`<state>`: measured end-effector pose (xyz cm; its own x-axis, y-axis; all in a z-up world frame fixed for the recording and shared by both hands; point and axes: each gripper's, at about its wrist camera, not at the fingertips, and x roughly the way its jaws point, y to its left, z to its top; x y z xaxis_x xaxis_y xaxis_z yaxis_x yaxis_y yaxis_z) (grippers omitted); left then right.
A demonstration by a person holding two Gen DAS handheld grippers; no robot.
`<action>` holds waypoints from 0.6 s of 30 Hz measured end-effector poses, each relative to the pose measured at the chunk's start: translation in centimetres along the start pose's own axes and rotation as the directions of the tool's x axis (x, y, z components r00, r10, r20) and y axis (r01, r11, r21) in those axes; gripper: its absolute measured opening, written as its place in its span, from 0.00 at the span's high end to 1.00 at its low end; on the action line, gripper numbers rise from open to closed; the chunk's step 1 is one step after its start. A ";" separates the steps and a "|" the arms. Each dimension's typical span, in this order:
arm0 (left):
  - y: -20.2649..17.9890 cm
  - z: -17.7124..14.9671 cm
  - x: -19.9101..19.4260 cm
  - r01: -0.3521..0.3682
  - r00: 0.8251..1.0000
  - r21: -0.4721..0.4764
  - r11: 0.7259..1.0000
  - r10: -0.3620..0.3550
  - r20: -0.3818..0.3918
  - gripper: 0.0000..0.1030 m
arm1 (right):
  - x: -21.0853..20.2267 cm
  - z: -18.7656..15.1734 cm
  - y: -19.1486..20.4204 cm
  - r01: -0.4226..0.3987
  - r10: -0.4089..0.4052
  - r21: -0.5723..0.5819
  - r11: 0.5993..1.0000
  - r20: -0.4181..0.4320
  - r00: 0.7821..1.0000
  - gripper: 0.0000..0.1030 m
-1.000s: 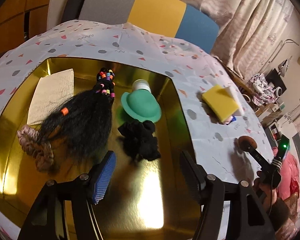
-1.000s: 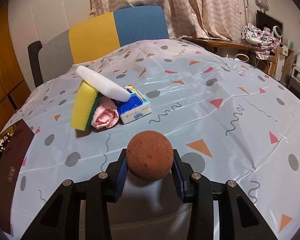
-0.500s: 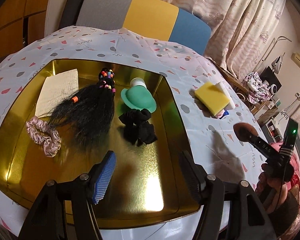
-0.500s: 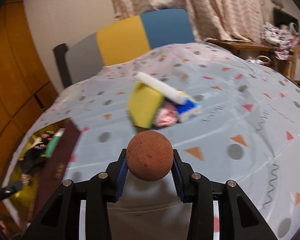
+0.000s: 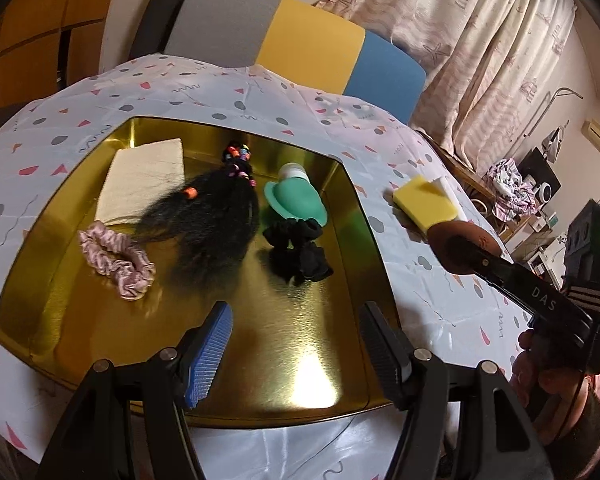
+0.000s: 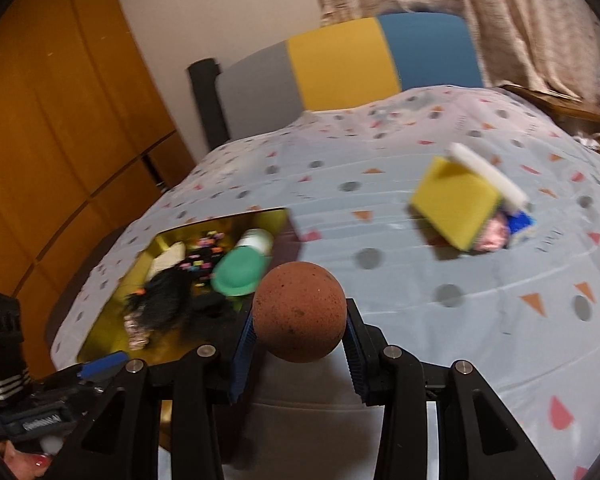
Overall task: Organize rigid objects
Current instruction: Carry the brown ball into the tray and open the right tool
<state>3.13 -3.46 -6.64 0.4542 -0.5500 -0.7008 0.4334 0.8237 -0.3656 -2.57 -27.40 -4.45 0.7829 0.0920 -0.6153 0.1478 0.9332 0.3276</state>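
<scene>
The right gripper [image 6: 300, 330] is clamped on a brown ball [image 6: 299, 311], held above the tablecloth [image 6: 440, 264] beside the gold tray [image 5: 292, 344]. On this gripper's dark body the letters "DAS" can be read in the left wrist view. The left gripper [image 5: 296, 344] stands half open with nothing between its pads, over the tray's near part. In the tray lie a green hat [image 5: 296, 200], black hair [image 5: 204, 216] and a pink scrunchie [image 5: 116, 260]. A yellow sponge [image 5: 426, 202] lies on the cloth — white, with coloured triangles, dots and squiggles. Behind stand a grey-yellow-blue chair [image 5: 300, 40] and pale curtains [image 5: 480, 52].
</scene>
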 end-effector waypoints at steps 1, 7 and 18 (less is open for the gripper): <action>0.1 0.0 -0.2 -0.004 1.000 0.001 1.000 0.004 0.005 0.36 | 0.3 0.1 1.0 -0.013 0.013 -0.018 1.000 -0.007 1.000 0.60; 1.3 0.0 -1.5 -0.028 0.999 -0.019 0.999 0.029 0.041 0.36 | 2.2 -0.1 5.8 -0.103 0.094 -0.117 0.988 -0.078 0.993 0.59; 5.1 0.0 -3.6 -0.075 0.992 -0.130 0.989 0.087 0.091 0.36 | 8.5 -2.0 11.5 -0.174 0.096 -0.222 0.959 -0.323 0.942 0.59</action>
<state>3.72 2.69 -6.02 0.5592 -0.4863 -0.6715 0.2929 0.8736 -0.3887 4.59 -15.23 -7.32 0.5563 0.2882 -0.7794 -0.1286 0.9565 0.2619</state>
